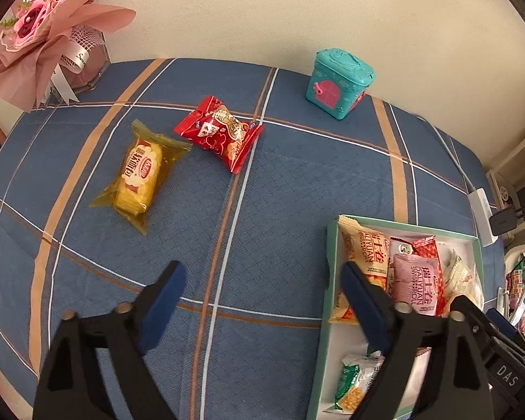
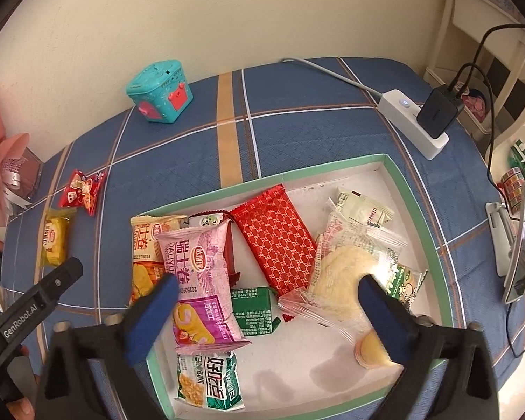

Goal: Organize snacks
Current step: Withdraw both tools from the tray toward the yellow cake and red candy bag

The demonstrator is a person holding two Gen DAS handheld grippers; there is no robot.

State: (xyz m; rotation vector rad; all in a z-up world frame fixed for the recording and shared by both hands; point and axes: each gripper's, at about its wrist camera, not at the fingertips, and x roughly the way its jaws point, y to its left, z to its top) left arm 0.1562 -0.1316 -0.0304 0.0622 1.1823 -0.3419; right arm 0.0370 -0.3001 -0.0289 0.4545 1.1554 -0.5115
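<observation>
Bouquet (image 1: 49, 17): at ten o'clock on the blue checked cloth (image 1: 297, 182), against the wall.
Yellow snack (image 1: 140, 175): loose on cloth, nine o'clock from the red snack (image 1: 220, 133), near it.
Left gripper (image 1: 262, 294): spread wide, nothing between the pads, over bare cloth.
Box (image 2: 416, 203): green-rimmed, holding pink roll pack (image 2: 199, 273) and other packets.
Right gripper (image 2: 266, 297): spread wide above the box, empty.

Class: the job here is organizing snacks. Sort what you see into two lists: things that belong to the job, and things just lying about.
Belongs to the job:
- yellow snack pack
- red snack pack
- green-rimmed box holding snacks
- pink roll pack in the box

Just lying about:
- teal toy box
- pink bouquet
- power strip
- black charger
</observation>
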